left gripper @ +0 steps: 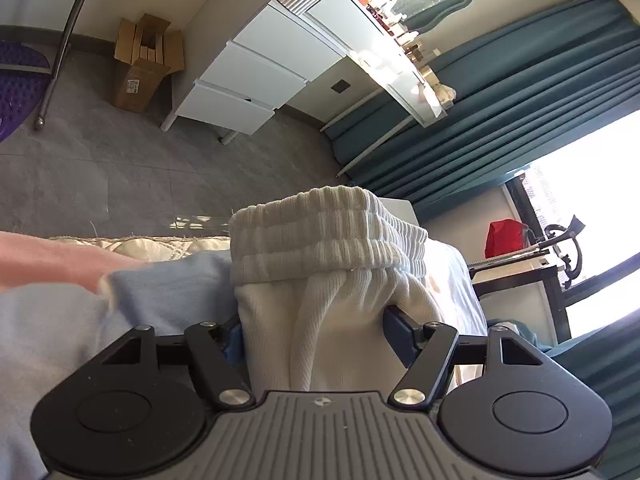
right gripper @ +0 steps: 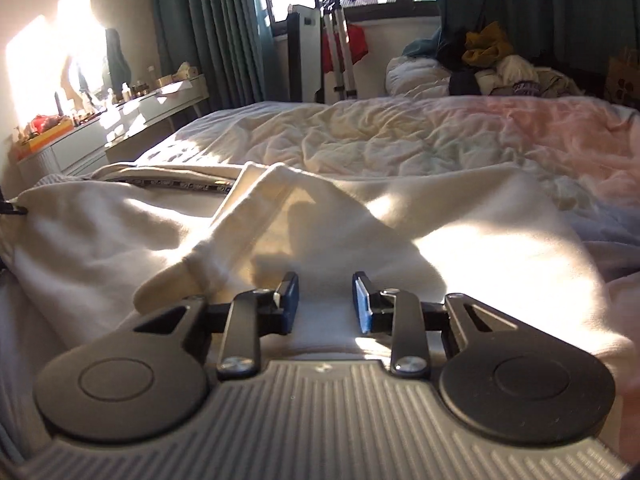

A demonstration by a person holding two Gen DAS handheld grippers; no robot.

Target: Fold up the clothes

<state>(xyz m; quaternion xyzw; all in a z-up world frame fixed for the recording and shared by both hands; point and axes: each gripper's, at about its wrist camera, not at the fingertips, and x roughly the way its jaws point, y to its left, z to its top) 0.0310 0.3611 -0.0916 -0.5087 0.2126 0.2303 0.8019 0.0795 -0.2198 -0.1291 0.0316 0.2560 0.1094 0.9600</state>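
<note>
Left hand-held gripper [left gripper: 314, 332]: clenched on a bunched white garment [left gripper: 320, 280]; the cloth fills the gap between the blue pads, and its ribbed cuff [left gripper: 328, 232] stands up just beyond them.
Right hand-held gripper [right gripper: 325, 300]: released, its jaws apart with nothing between them, low over the spread white cloth [right gripper: 460, 248].
White cloth: lies flat across the near part of the bed [right gripper: 400, 136]; a folded sleeve [right gripper: 240, 220] rests diagonally on it, just left of the right gripper.
Box [left gripper: 146, 60]: open cardboard, on the floor [left gripper: 120, 160] beside the drawers [left gripper: 248, 80]; flat cardboard pieces stand upright inside it.
Drawers: white, shut, so their contents cannot be told.
Counter [right gripper: 132, 108]: along the wall left of the bed, crowded with small bottles and jars too small to make out.
Pile [right gripper: 492, 64]: loose clothes heaped at the far end of the bed, near the curtains [right gripper: 208, 28].
</note>
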